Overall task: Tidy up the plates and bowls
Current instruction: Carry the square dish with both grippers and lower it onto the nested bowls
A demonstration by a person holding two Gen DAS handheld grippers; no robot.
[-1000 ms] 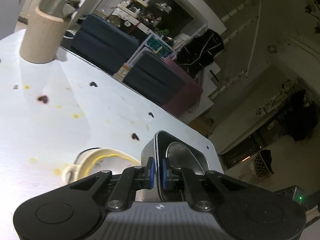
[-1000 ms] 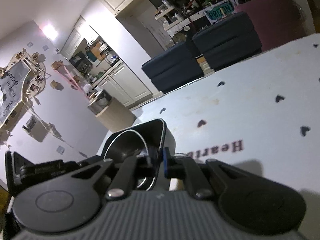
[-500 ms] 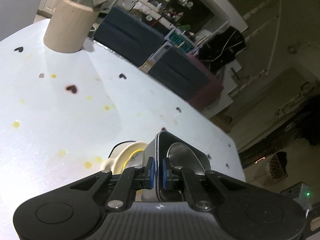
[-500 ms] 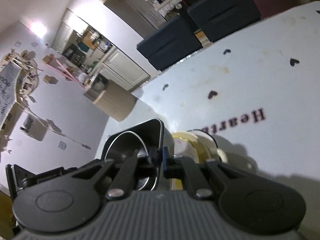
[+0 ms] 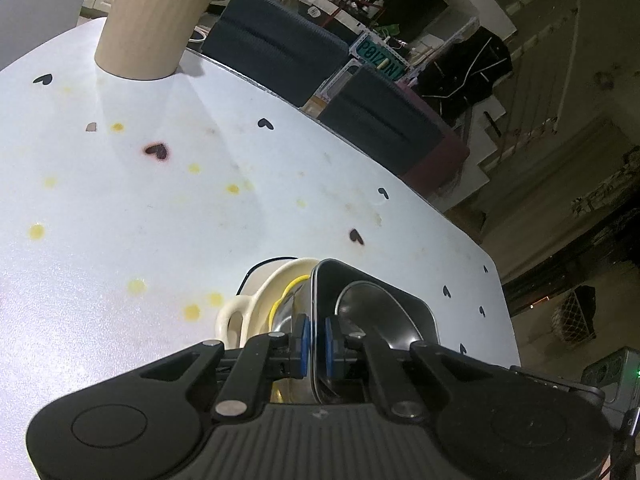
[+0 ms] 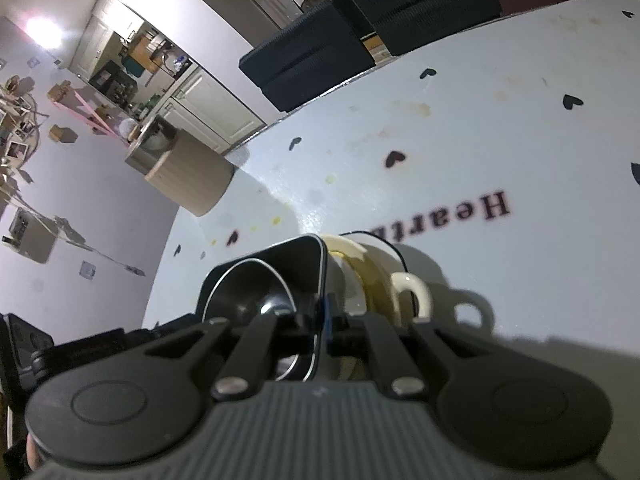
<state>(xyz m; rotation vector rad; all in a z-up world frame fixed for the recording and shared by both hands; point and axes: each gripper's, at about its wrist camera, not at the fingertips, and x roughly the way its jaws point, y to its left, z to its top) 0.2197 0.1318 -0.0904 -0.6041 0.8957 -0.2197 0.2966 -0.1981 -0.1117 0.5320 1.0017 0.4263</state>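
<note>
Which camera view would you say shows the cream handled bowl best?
The right wrist view: the cream bowl shows its handle, rim and shadow beside the dark tray. The left wrist view shows only a handle and rim sliver.

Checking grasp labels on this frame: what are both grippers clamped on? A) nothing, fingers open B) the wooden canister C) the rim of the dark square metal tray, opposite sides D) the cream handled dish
C: the left gripper and the right gripper each pinch a wall of the dark square tray, which sits over the cream handled dish on the table.
</note>
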